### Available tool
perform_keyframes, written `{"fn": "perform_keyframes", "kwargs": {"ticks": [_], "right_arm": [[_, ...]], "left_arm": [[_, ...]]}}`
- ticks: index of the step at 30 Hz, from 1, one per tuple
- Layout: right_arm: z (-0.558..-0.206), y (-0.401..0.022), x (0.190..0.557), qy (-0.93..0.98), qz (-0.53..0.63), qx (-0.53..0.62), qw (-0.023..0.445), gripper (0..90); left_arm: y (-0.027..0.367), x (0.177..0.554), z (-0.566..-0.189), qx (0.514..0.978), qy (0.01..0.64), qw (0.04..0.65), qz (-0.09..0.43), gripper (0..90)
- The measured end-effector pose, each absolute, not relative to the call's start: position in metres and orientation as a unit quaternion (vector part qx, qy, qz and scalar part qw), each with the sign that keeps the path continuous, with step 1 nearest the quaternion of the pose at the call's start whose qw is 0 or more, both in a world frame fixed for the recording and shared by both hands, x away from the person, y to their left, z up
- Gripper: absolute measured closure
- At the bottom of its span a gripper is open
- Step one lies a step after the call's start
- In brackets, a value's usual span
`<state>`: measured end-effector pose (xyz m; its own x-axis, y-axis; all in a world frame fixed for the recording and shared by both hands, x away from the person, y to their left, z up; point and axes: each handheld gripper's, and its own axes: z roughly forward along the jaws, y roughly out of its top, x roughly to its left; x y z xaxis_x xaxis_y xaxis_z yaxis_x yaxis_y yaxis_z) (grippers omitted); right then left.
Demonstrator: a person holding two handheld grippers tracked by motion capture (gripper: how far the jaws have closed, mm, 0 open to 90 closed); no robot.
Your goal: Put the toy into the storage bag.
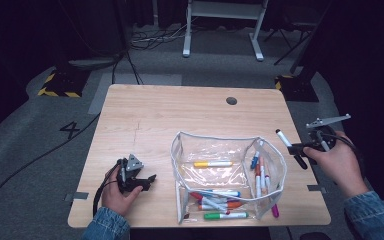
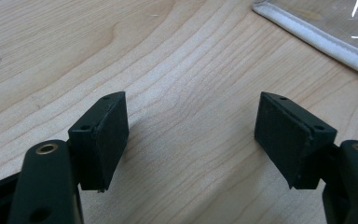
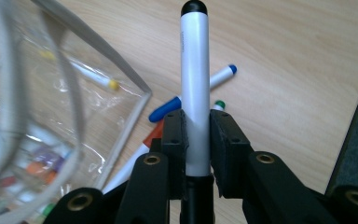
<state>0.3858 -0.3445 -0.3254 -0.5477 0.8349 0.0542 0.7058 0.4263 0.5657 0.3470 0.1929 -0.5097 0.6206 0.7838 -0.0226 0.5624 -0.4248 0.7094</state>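
The right gripper (image 3: 196,135) was clamped on a white marker with a black cap (image 3: 195,88), the pads bearing on the lower part of the barrel and most of its length standing out beyond the jaws. In the high view the same marker (image 1: 283,137) was held above the table's right edge, just beside the open rim of the clear pouch (image 1: 230,175), which lay to the gripper's left. The left gripper (image 2: 191,140) rested low over the bare table (image 2: 168,56) with its jaws standing apart and nothing between them; the pouch's white edging (image 2: 317,39) lay ahead of it and to one side, not touching.

Risks judged from this position:

- The grip sat near one end of a smooth round barrel. A quick swing toward the pouch could let the marker pivot or slide between the pads.
- The pouch wall was soft and unsupported. The long free end might catch on the rim and push the pouch away or fold the opening shut, since the left gripper was not steadying it.
- Loose markers (image 3: 193,93) lay below the held one, outside the pouch. A low approach could knock them toward the table edge.
- Release above the rim rather than inside could send the marker rolling off the right side.
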Motion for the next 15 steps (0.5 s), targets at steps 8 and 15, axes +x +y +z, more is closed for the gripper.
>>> {"fn": "perform_keyframes", "kwargs": {"ticks": [8,15], "right_arm": [[-0.283,-0.317,0.378,0.852,0.302,0.413,0.115,76.9],[-0.263,-0.283,0.367,0.878,0.307,0.354,0.103,76.9]], "left_arm": [[0.193,0.347,-0.510,0.829,0.406,0.350,0.158,26.5],[0.193,0.347,-0.510,0.829,0.406,0.350,0.158,26.5]]}}
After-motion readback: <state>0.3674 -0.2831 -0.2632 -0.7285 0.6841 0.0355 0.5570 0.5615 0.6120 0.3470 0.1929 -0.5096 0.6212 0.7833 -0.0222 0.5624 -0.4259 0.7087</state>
